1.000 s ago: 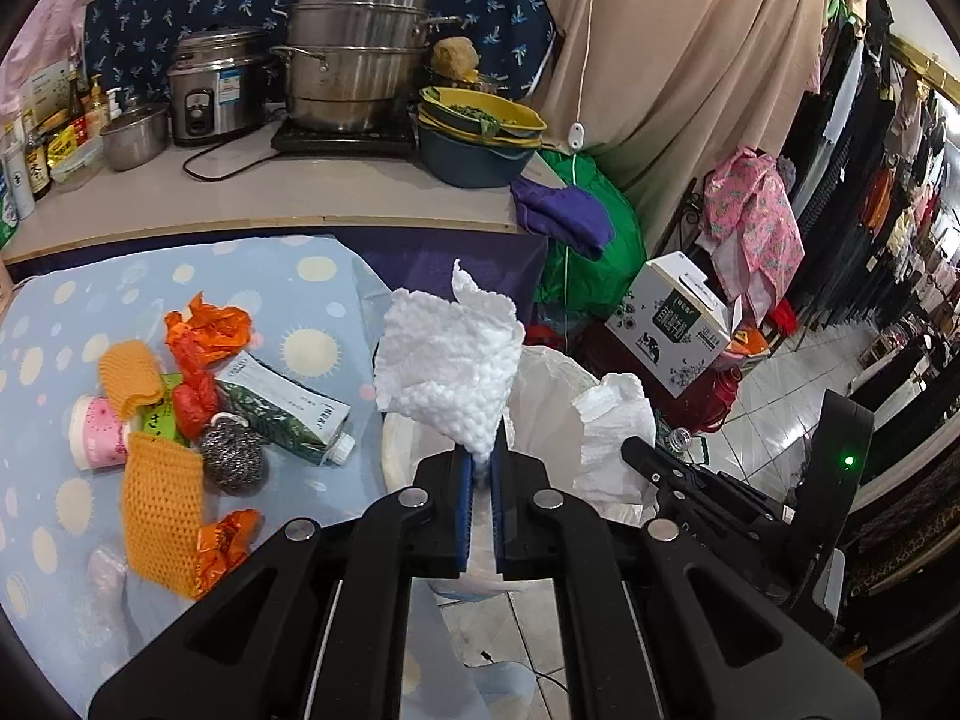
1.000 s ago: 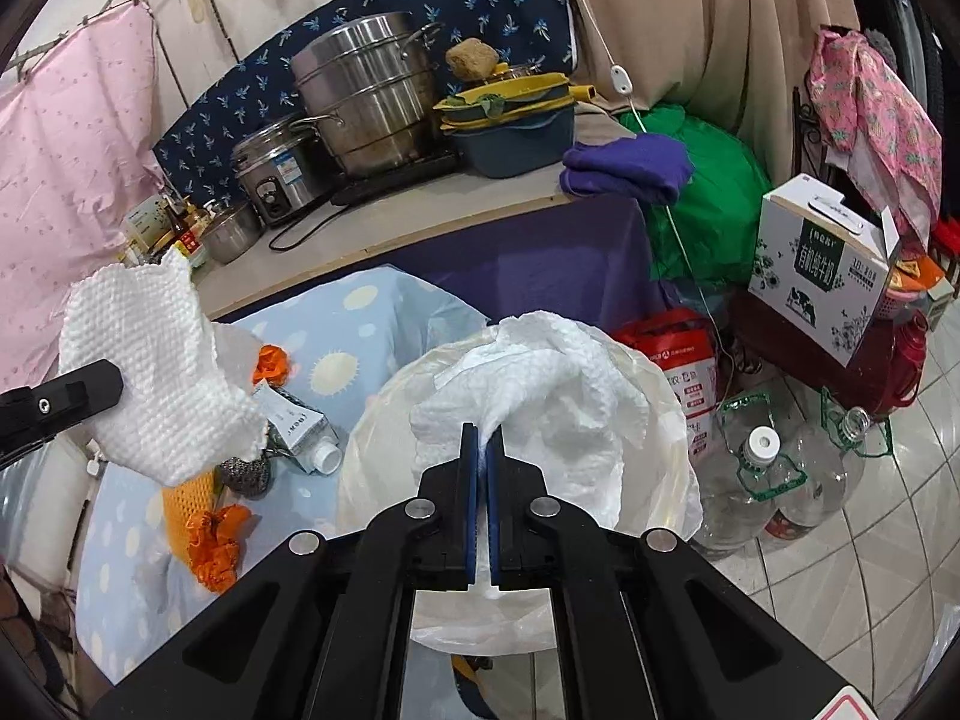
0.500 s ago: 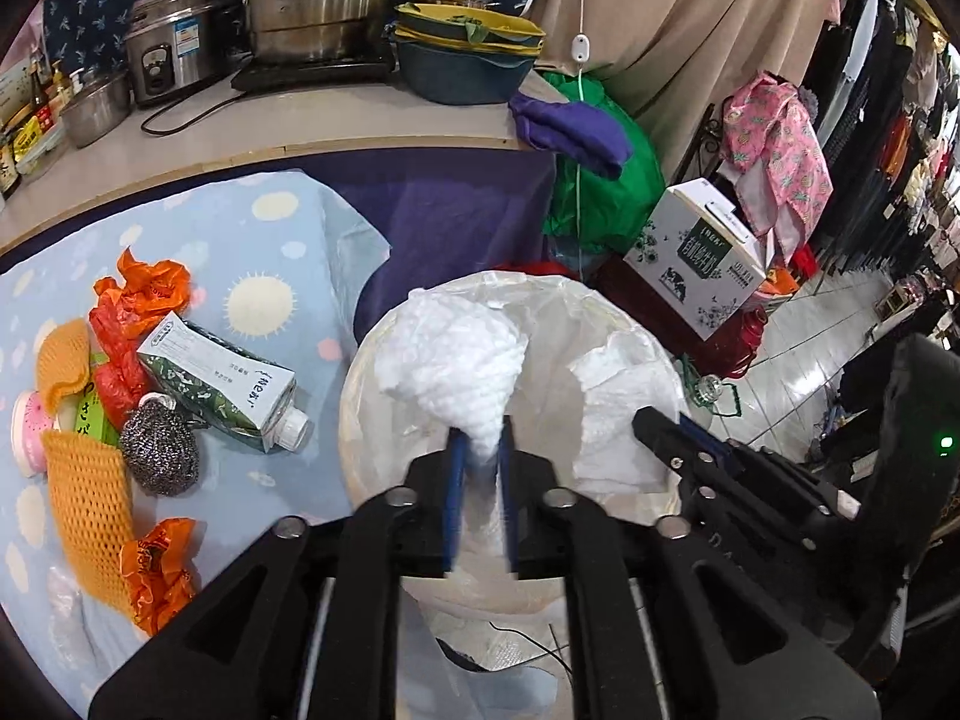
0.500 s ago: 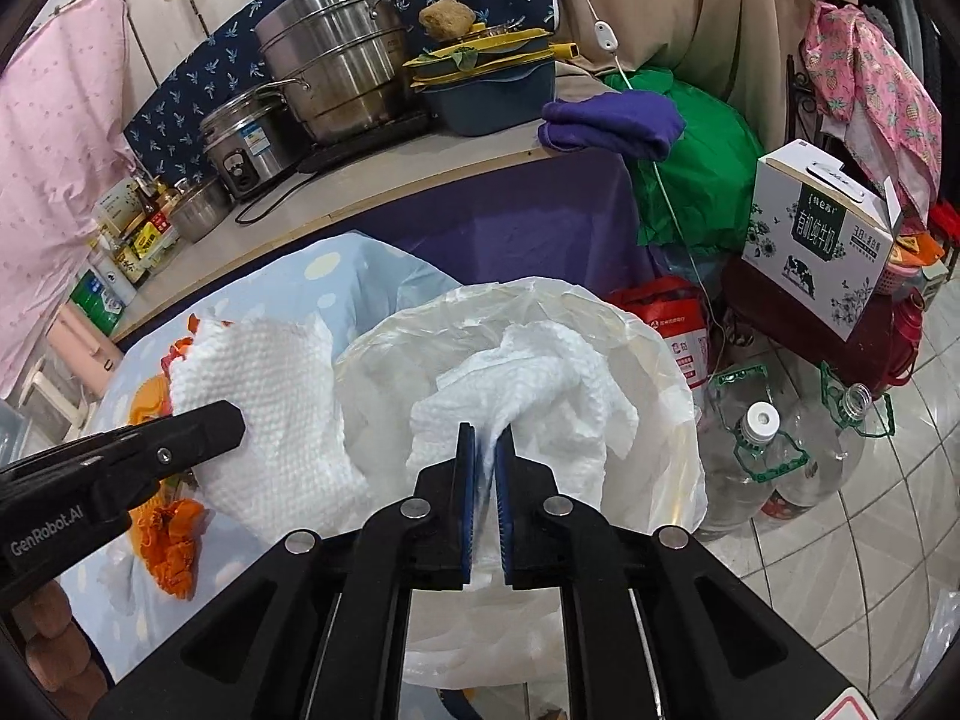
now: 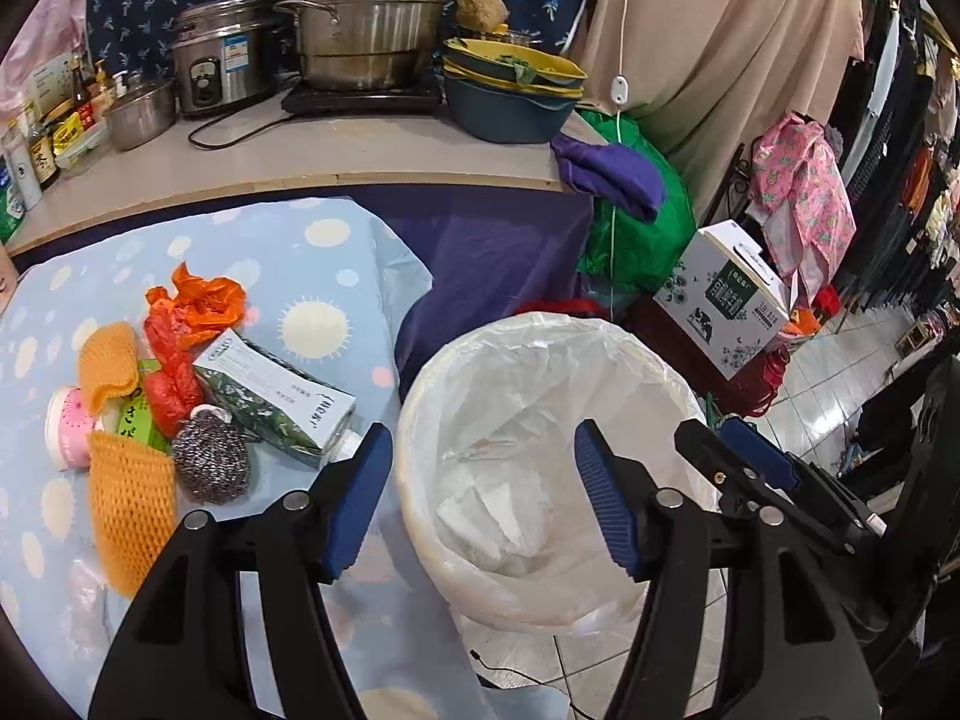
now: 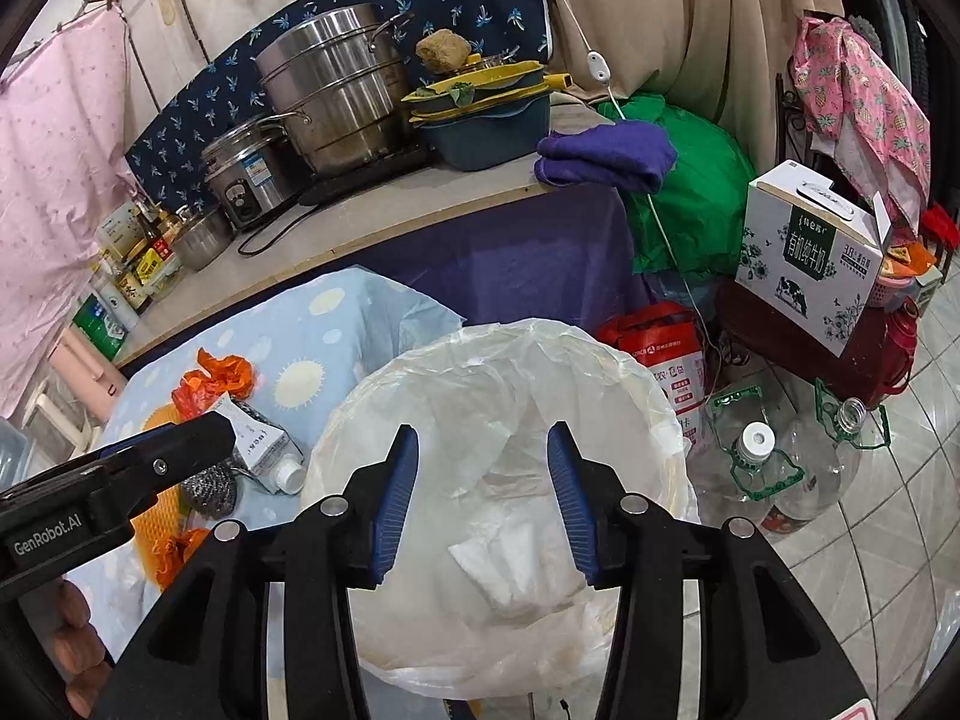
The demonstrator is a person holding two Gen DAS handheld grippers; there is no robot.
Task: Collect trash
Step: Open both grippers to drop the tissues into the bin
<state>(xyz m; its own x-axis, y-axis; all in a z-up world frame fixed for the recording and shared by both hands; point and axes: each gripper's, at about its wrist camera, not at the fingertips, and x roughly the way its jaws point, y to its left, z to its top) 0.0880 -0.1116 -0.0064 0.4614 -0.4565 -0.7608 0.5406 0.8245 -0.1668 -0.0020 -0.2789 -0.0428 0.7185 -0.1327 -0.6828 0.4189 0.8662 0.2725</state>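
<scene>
A round bin lined with a clear white bag (image 5: 540, 336) (image 6: 606, 366) stands on the floor beside the table. White paper towels (image 5: 492, 516) (image 6: 510, 564) lie at its bottom. My left gripper (image 5: 483, 486) hangs over the bin's left rim, its jaws opening, nothing between them. My right gripper (image 6: 483, 492) hovers above the bin mouth, its jaws opening too, and empty. On the blue sun-print tablecloth (image 5: 312, 252) lie a milk carton (image 5: 276, 396), a steel scourer (image 5: 210, 462), orange wrappers (image 5: 192, 312), orange foam nets (image 5: 129, 498) and a pink cup (image 5: 66, 426).
A counter behind holds steel pots (image 5: 366, 18), a rice cooker (image 5: 216, 60), stacked basins (image 5: 510, 90) and a purple cloth (image 5: 612, 174). On the floor right of the bin stand a milk box (image 6: 810, 252), a red bag (image 6: 666, 354) and empty plastic jugs (image 6: 774, 468).
Both grippers went from shut on paper towels to open. The two towels dropped into the bin. The left gripper came down closer over the bin.
</scene>
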